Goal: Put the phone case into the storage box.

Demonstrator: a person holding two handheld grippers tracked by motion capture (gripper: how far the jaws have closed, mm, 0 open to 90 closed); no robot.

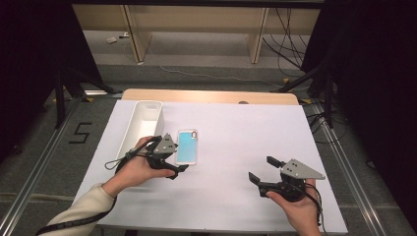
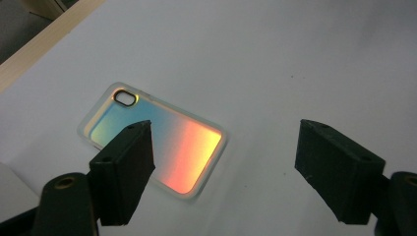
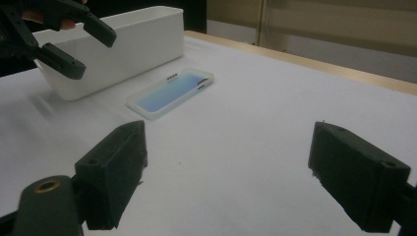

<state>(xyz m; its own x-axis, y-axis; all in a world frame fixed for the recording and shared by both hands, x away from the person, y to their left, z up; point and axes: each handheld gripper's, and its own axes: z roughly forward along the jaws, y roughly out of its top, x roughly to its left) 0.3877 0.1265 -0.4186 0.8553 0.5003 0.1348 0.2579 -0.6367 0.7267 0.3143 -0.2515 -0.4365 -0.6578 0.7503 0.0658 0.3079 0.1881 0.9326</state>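
High view, desk covered in white. My left gripper (image 1: 164, 156) hovers just at 8 o'clock of the iridescent phone case (image 1: 187, 146), jaws spread and empty, angled toward the case's near edge, probably to line up a pinch. The case lies flat, back up, just beside the long white bin (image 1: 142, 123) at its 9 o'clock. My right gripper (image 1: 268, 173) waits well apart at 4 o'clock, jaws likewise spread wide, holding nothing, leaving the left a clear approach.

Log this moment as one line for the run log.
left gripper: open, over phone case | right gripper: open, holding nothing | white bin: left of case
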